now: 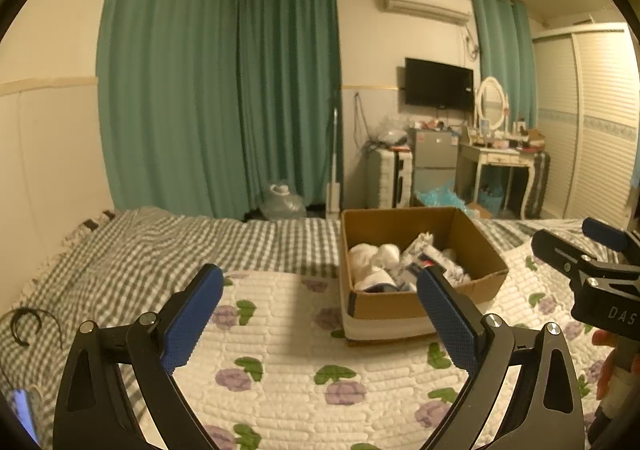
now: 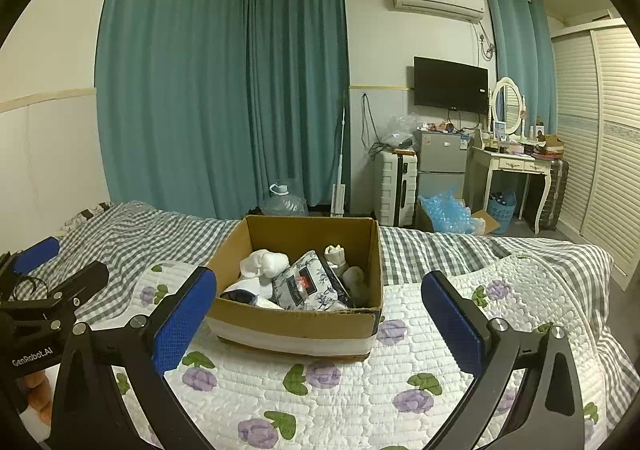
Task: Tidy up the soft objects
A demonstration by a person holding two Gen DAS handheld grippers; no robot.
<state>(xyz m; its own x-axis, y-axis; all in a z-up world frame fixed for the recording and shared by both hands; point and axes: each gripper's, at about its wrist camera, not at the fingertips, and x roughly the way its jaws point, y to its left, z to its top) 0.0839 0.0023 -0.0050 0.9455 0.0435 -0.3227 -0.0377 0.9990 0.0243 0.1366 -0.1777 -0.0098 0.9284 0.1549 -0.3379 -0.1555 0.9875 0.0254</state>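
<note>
A brown cardboard box (image 2: 296,320) stands on the flowered white quilt (image 2: 340,390) on the bed. It holds white rolled socks (image 2: 266,264), a grey floral packet (image 2: 308,286) and other soft items. In the left wrist view the box (image 1: 386,304) is ahead and to the right. My left gripper (image 1: 320,314) is open and empty above the quilt, left of the box; it also shows in the right wrist view (image 2: 56,270). My right gripper (image 2: 320,314) is open and empty just in front of the box; it also shows in the left wrist view (image 1: 576,246).
A grey checked blanket (image 1: 120,258) covers the far and left part of the bed. A black hair band (image 1: 26,324) and a phone (image 1: 24,414) lie at the left. Beyond the bed are green curtains, a suitcase (image 2: 396,186), a small fridge and a dressing table.
</note>
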